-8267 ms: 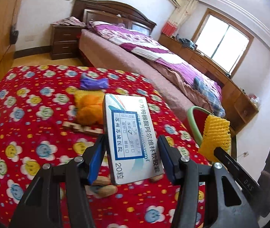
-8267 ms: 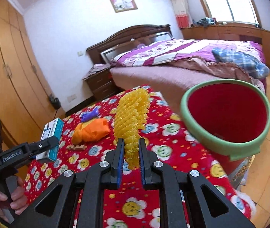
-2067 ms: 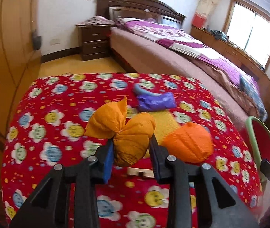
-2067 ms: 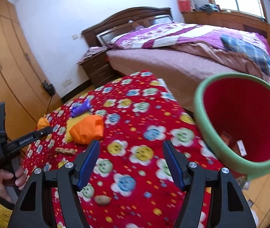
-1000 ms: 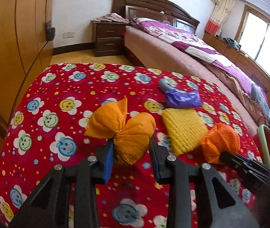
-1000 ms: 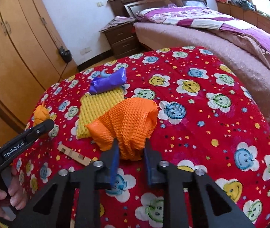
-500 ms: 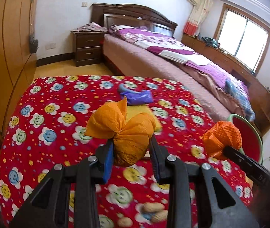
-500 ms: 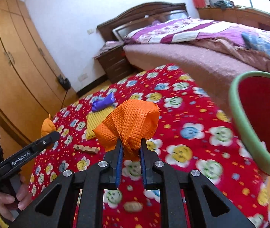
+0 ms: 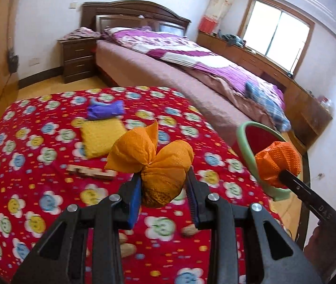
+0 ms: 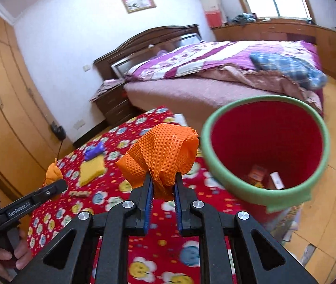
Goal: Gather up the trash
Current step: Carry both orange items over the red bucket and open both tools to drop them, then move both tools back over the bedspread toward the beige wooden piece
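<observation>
My left gripper (image 9: 164,189) is shut on a crumpled orange paper wad (image 9: 158,163) and holds it above the red flowered table (image 9: 37,142). My right gripper (image 10: 163,189) is shut on an orange textured wrapper (image 10: 163,151), held up just left of the red bin with a green rim (image 10: 266,146). The wrapper (image 9: 277,165) and the bin (image 9: 246,142) also show at the right of the left wrist view. Boxes lie at the bin's bottom (image 10: 264,177).
On the table lie a yellow foam net (image 9: 101,137), a purple wrapper (image 9: 105,112), a wooden piece (image 9: 91,171) and some nut shells (image 9: 189,230). A bed (image 9: 191,71) stands beyond the table. A wardrobe (image 10: 4,108) is on the left.
Both grippers have swung right toward the bin with their loads. The orange wrapper is now closer to the bin's rim.
</observation>
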The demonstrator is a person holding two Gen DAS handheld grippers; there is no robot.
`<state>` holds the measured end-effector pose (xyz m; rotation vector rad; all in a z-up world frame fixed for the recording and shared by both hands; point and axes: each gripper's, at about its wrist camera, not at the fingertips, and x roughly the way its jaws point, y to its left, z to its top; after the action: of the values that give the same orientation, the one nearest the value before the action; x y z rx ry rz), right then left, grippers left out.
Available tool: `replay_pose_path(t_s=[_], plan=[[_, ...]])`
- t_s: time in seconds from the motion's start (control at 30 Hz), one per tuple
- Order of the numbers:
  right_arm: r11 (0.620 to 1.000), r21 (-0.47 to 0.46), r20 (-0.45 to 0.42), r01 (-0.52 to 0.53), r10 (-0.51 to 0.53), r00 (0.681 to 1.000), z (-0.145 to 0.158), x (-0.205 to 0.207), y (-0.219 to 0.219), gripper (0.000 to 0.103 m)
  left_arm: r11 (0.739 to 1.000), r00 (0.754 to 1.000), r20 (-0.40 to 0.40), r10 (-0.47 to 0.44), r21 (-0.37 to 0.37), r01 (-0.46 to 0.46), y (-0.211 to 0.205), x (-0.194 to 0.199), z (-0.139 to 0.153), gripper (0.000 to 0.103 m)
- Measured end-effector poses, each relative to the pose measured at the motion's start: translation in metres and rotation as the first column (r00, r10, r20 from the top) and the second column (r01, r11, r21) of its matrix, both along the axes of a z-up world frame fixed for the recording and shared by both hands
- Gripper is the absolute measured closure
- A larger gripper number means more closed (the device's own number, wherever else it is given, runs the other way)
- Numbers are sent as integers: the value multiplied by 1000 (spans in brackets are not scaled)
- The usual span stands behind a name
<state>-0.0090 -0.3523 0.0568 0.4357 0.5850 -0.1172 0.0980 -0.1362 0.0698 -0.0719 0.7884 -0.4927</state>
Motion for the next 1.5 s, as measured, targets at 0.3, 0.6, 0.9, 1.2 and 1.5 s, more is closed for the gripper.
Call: replay_pose_path(t_s=[0.3, 0.6, 0.9, 1.2, 1.5], plan=[[992, 39, 6, 116, -117, 993, -14, -24, -46, 87, 988, 988, -5, -153, -16, 153, -63, -9, -2, 69], [973, 77, -20, 216, -215, 976, -29, -36, -86, 84, 968, 968, -28, -251, 2, 251, -121, -12, -9, 69], [970, 54, -26, 237, -236, 971, -32, -44, -103, 74, 944, 946, -32, -324, 54, 325, -169, -15, -13, 69], [966, 47, 20, 255, -257, 966, -26, -68, -108, 64, 938, 940, -17, -341, 67, 341, -201, -13, -14, 69], [953, 47, 46, 300, -302, 952, -26, -92, -112, 58, 927, 940, -18, -340, 164, 339, -241, -11, -25, 50]])
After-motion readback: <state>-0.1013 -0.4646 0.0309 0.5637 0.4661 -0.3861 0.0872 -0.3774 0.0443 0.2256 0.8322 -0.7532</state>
